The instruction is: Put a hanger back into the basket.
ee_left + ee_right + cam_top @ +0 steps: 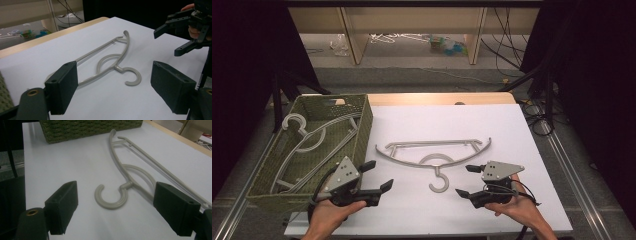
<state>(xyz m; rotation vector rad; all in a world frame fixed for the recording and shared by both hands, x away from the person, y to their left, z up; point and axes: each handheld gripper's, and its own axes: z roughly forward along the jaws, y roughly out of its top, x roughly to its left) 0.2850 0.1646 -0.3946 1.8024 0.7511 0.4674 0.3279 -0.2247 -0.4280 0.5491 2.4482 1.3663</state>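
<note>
A grey plastic hanger (437,143) lies flat on the white table (512,125), its hook (438,184) pointing toward the near edge. My left gripper (380,174) hovers open just left of the hook, beside the basket's near corner. My right gripper (463,180) stands open just right of the hook, facing the left one. In the left gripper view the hanger (117,67) lies ahead of the wide-apart jaws (113,75), with the right gripper (166,43) beyond. In the right gripper view the hook (111,203) sits between and ahead of the open jaws (116,187). Nothing is held.
A green woven basket (362,130) stands at the table's left, with several grey hangers (312,140) inside; its wall (87,130) shows far off in the right gripper view. Beyond the table are a wooden shelf frame (357,35), floor clutter and cables.
</note>
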